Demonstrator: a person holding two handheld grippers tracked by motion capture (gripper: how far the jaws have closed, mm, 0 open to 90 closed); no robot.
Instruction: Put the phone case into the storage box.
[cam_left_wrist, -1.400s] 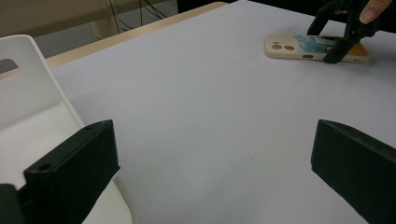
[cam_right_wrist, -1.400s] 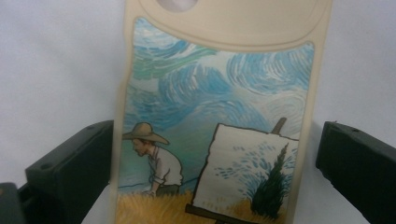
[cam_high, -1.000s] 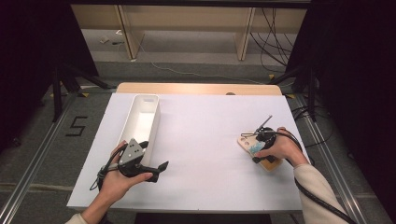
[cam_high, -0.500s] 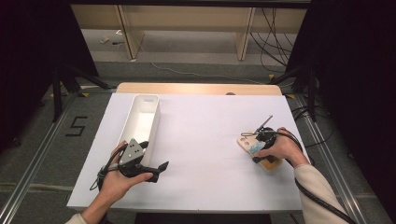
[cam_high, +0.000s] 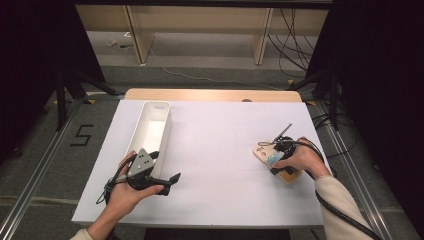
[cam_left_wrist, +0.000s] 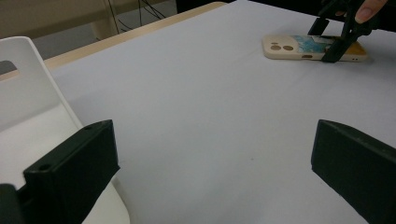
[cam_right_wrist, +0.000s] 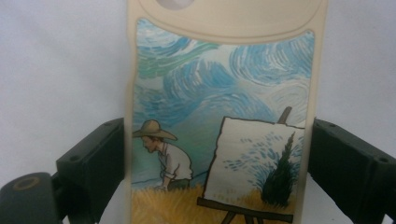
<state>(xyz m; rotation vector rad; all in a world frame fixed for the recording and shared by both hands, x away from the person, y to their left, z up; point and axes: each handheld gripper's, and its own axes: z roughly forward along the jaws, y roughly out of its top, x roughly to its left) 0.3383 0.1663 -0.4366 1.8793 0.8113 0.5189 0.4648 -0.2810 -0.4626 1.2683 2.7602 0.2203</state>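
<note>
A cream phone case (cam_high: 262, 153) with a painted picture of a painter at an easel lies flat at the table's right side; it also shows far off in the left gripper view as the phone case (cam_left_wrist: 299, 47). My right gripper (cam_high: 273, 160) points down over it. In the right gripper view the phone case (cam_right_wrist: 224, 93) sits between the two jaws of the right gripper (cam_right_wrist: 217, 154), and both pads touch its long edges. These jaws have just been closing on it. My left gripper (cam_high: 167, 173) rests open by the white bin, with nothing between the jaws of the left gripper (cam_left_wrist: 212, 158).
A long white bin (cam_high: 150, 129) stands at the table's left, its near end right beside my left hand; its wall (cam_left_wrist: 28, 93) is close to the left jaw. White paper (cam_high: 220, 150) covers the table. Cables lie on the floor beyond.
</note>
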